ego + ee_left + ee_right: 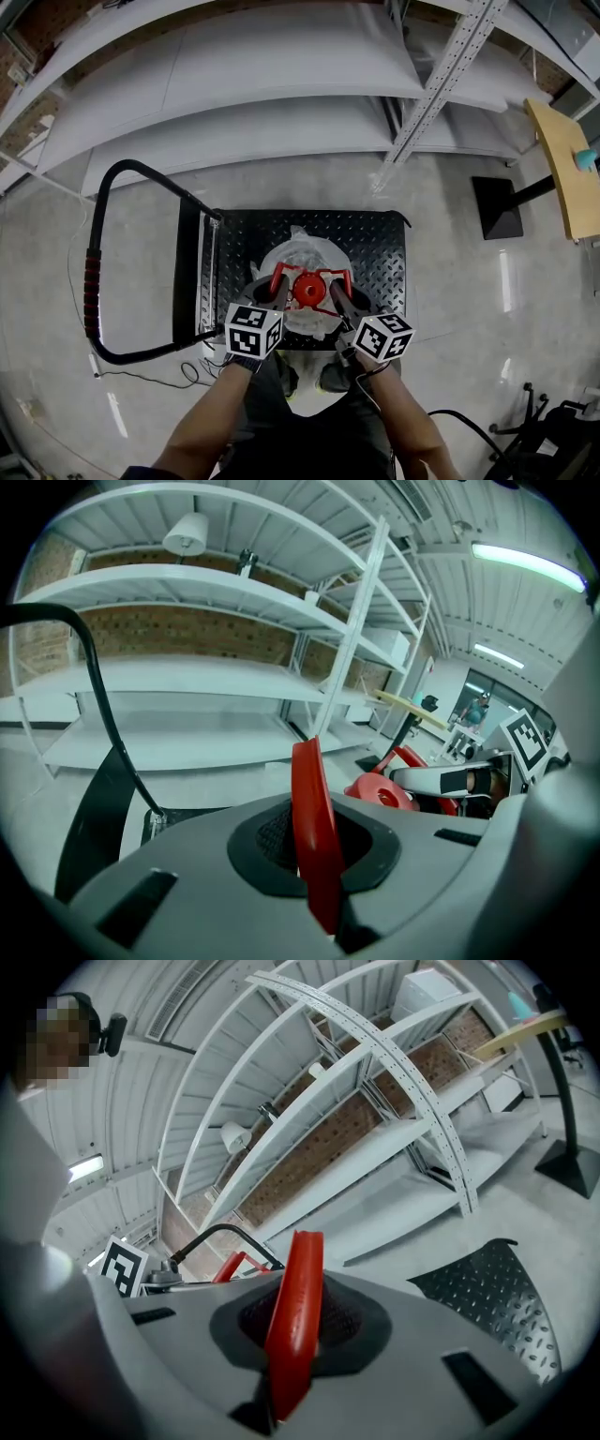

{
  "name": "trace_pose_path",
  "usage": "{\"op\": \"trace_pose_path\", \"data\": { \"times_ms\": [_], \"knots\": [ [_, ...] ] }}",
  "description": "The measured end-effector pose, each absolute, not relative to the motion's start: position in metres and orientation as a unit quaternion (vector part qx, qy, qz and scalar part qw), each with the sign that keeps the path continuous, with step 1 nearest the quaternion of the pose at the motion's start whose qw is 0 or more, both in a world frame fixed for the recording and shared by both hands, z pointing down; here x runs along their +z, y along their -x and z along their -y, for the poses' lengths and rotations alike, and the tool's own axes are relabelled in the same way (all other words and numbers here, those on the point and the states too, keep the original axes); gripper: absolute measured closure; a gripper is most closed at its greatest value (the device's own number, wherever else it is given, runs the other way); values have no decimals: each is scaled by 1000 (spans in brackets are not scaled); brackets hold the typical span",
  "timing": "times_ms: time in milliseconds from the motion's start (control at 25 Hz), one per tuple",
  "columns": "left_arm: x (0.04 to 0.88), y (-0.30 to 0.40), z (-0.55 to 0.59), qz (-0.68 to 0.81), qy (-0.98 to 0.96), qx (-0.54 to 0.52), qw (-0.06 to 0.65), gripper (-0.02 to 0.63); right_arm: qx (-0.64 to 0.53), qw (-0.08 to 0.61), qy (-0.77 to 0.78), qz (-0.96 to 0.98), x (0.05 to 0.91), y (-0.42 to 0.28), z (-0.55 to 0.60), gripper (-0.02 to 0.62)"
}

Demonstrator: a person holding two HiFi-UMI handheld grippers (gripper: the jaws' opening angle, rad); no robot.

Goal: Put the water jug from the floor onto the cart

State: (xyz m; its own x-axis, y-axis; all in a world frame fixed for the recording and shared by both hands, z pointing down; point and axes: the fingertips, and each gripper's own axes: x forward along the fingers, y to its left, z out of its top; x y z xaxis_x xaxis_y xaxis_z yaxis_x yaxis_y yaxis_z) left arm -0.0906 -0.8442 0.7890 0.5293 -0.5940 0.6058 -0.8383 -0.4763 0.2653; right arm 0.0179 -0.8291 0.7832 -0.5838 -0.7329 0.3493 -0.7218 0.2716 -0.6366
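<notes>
- Both tools are on the water jug [298, 251], one at each side of its top.
- Left tool [280, 289]: clenched on the jug's red handle [314, 836]. In the left gripper view the red strip stands upright between the jaws, pinched against the dark pads.
- Right tool [336, 292]: also grasping the red handle. In the right gripper view the strip runs slightly tilted through the closed jaws.
- The marker cubes [253, 328] sit behind the tools, and the person's forearms [211, 422] reach in from the bottom of the head view.
- The jug is wrapped in clear plastic, with its red cap [308, 291] between the two tools. The cap also shows in the left gripper view, beside the right tool.
- The jug is over the near half of the cart [375, 244], on the black diamond-plate deck. We cannot tell whether its base is resting on the plate.
- The cart handle [91, 281], a black loop with a red grip, stands at the left side of the deck.
- The person's shoes [309, 377] are on the floor [450, 309] just at the near edge of the cart.
- White shelving [281, 94] runs beyond the cart, with a perforated upright post [441, 80].
- A pale wooden board [567, 169] on a black stand is off to the right, well apart from the cart.
- Thin cables [187, 373] lie on the floor near the cart handle.
</notes>
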Motion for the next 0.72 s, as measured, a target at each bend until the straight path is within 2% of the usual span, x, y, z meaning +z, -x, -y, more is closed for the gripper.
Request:
{"op": "trace_pose_path", "data": {
  "times_ms": [240, 400, 600, 720],
  "knots": [
    [800, 106, 850, 432, -832, 202, 284, 603, -393, 9, 453, -800, 793, -13, 833, 557],
    [803, 109, 869, 410, -833, 192, 318, 601, -402, -8, 452, -797, 799, -11, 854, 557],
    [801, 121, 874, 409, -836, 197, 309, 549, -380, -38, 457, -803, 796, -5, 858, 555],
    [788, 130, 872, 421, -835, 192, 298, 509, -347, -76, 482, -801, 794, -8, 857, 521]
  ]
}}
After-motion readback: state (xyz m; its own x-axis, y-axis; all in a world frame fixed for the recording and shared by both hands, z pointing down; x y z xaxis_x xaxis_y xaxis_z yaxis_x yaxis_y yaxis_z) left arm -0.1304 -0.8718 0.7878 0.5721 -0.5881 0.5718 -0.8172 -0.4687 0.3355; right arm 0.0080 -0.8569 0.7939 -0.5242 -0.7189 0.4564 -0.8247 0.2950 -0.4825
